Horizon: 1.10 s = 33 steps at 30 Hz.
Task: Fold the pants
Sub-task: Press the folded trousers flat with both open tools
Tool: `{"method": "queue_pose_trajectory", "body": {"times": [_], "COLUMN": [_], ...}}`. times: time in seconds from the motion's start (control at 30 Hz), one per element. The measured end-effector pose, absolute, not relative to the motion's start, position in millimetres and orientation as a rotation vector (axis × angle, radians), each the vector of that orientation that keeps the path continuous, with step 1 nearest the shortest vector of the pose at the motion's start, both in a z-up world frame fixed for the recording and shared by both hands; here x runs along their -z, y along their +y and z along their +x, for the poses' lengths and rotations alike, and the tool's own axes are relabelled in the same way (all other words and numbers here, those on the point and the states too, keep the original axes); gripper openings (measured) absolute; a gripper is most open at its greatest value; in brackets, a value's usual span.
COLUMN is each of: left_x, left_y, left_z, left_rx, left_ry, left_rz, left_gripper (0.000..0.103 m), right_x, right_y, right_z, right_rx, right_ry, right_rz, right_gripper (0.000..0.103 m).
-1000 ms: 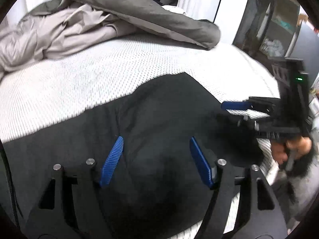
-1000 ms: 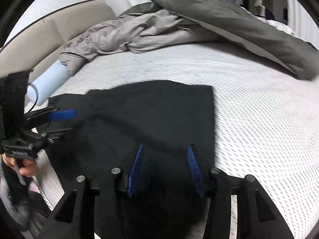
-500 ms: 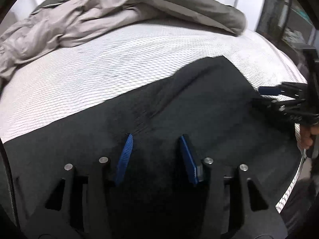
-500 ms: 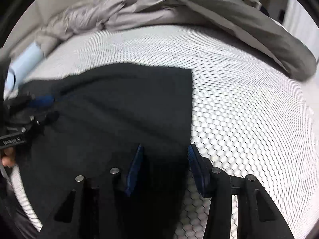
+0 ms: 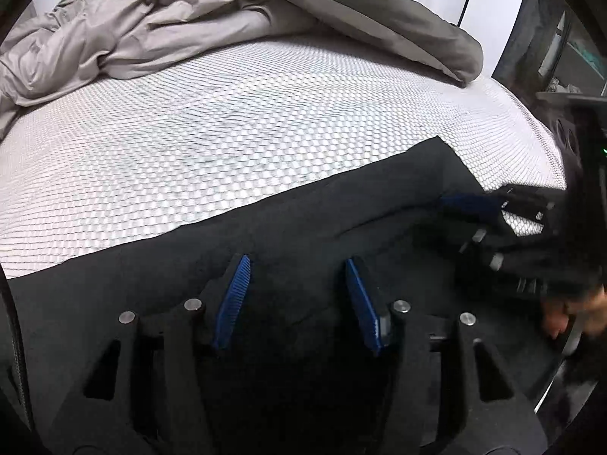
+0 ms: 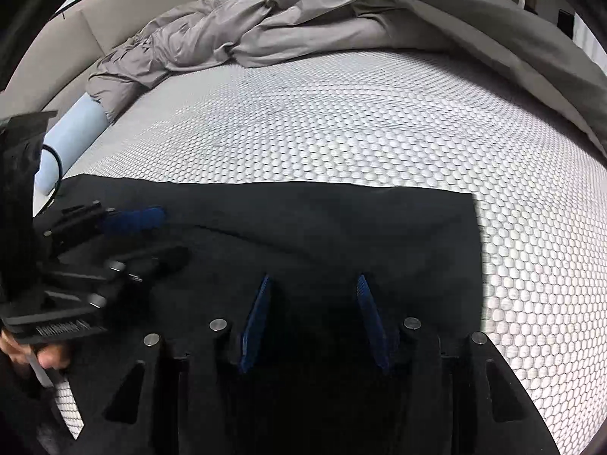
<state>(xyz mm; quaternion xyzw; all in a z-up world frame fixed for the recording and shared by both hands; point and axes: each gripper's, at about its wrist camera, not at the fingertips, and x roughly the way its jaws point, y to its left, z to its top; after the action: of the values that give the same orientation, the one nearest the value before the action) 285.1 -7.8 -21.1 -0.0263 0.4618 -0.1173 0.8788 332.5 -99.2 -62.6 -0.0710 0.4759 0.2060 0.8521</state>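
Black pants (image 6: 322,227) lie flat, unfolded, across lower frame; left gripper (image 5: 296,284) is opening, right gripper (image 6: 313,303) spread, neither pinching cloth.

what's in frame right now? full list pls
pants: one, black, spread flat on the near part of the mattress
mattress: one, white honeycomb cover, under everything
duvet: one, grey, bunched at the far end
bolster: one, pale blue, left edge by the duvet
headboard: one, beige, far left
shelving: dark, beyond the bed's right side
left tongs: black, blue pads, over the pants, jaws opening, nothing pinched
right tongs: black, blue pads, over the pants, apart
hand: gripping the right tongs' handle
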Motion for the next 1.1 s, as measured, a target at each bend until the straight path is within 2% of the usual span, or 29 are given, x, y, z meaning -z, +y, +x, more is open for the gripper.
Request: {"method": "queue_pose_trajectory", "body": {"times": [0.03, 0.07, 0.1, 0.2, 0.37, 0.53, 0.73, 0.93, 1.03, 1.1], "left_x": [22, 24, 24, 8, -30, 19, 12, -24, 4, 18], "left_y": [-4, 2, 6, 9, -14, -53, -31, -28, -47, -50], "left_z": [284, 284, 285, 275, 263, 285, 270, 232, 232, 227], "left_rx": [0.232, 0.197, 0.180, 0.127, 0.212, 0.240, 0.214, 0.327, 0.386, 0.378], "left_ry": [0.967, 0.983, 0.998, 0.977, 0.834, 0.975, 0.954, 0.849, 0.955, 0.947], "left_rz": [-0.058, -0.072, -0.091, -0.089, -0.084, 0.022, -0.002, -0.054, -0.009, 0.055], "left_gripper": [0.055, 0.069, 0.070, 0.060, 0.060, 0.056, 0.052, 0.053, 0.053, 0.053], "right_x": [61, 60, 59, 45, 25, 67, 58, 30, 53, 66], "right_y": [-102, -107, -114, -129, -103, -88, -119, -100, -83, -76], "right_z": [335, 336, 335, 333, 328, 361, 353, 307, 298, 298], "right_rx": [-0.384, -0.308, -0.267, -0.281, -0.436, -0.369, -0.116, -0.390, -0.453, -0.433], "right_ry": [0.993, 0.981, 0.976, 0.955, 0.887, 1.000, 0.952, 0.903, 0.985, 1.004], "right_rz": [-0.183, -0.227, -0.233, -0.116, -0.018, -0.074, -0.183, -0.121, -0.165, -0.218], "right_gripper": [0.048, 0.048, 0.048, 0.048, 0.048, 0.048, 0.049, 0.052, 0.052, 0.052]}}
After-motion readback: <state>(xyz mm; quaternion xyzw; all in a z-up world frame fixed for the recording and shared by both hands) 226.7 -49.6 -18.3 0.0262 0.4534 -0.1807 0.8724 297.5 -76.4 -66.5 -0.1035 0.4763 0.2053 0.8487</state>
